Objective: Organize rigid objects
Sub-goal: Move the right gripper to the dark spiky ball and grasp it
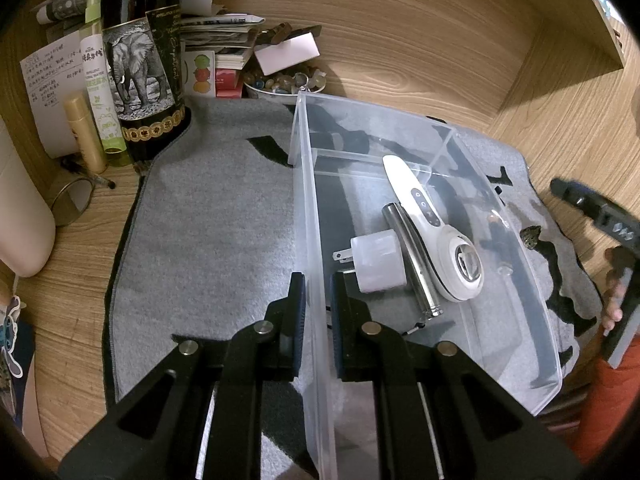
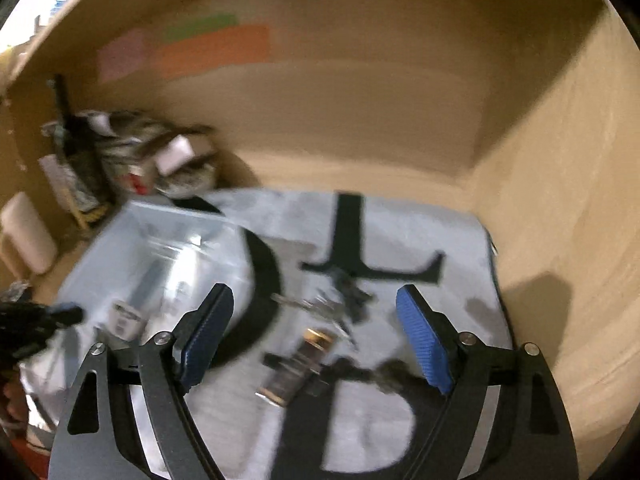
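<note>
A clear plastic bin [image 1: 308, 208] stands on a grey mat [image 1: 216, 216]. It holds a white handheld device [image 1: 432, 224], a metal cylinder [image 1: 412, 260] and a white plug adapter [image 1: 376, 262]. My left gripper [image 1: 318, 300] is shut on the bin's left wall, one finger on each side. My right gripper [image 2: 316, 332] is open and empty above the mat; the view is blurred. Below it lie a brown-and-gold cylindrical object [image 2: 298, 364], some keys [image 2: 320, 304] and a small dark lump [image 2: 394, 376]. The bin [image 2: 160, 248] is at its left. The right gripper also shows in the left wrist view [image 1: 600, 216].
A dark bottle with an elephant label [image 1: 140, 60], a green spray bottle [image 1: 96, 72], a gold tube [image 1: 84, 132], papers and a bowl of stones [image 1: 284, 82] crowd the back left corner. Wooden walls close in behind and at the right [image 2: 560, 200].
</note>
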A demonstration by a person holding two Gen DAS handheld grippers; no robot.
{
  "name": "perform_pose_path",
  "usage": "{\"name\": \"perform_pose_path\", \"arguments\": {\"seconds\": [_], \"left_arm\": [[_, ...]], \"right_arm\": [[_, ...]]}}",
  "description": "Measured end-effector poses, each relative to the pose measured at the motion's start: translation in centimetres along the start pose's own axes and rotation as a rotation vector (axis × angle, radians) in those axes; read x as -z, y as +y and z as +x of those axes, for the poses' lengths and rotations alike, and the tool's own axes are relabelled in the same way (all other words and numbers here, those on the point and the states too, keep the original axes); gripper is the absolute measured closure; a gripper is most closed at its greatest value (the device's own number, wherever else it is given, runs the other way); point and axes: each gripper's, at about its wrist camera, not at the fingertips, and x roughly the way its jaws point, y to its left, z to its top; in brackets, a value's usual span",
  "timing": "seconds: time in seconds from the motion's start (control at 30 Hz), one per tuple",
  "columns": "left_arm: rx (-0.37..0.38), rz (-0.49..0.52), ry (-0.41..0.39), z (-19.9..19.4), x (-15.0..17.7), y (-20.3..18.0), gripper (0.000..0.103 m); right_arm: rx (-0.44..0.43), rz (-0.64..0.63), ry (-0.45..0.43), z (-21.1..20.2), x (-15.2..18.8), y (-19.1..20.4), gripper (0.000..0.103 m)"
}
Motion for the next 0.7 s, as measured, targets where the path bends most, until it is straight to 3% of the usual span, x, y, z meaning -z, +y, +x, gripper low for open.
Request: {"name": "perform_pose_path", "arguments": {"seconds": [0.2, 0.47, 0.7], "left_arm": [[-0.002, 0.002, 0.0, 0.0, 0.0, 0.0, 0.093], [-0.002, 0.003, 0.0, 0.0, 0.1, 0.0, 0.093], [-0.003, 0.002, 0.001, -0.1, 0.1, 0.1, 0.093]], "right_arm": [[0.059, 0.074, 0.116, 2.8, 2.6, -3.7, 0.021], [0.075, 0.113, 0.189, 4.7, 4.6, -6.2, 0.023], [0.027, 0.113, 0.23, 5.9, 5.1, -6.2, 0.057]]}}
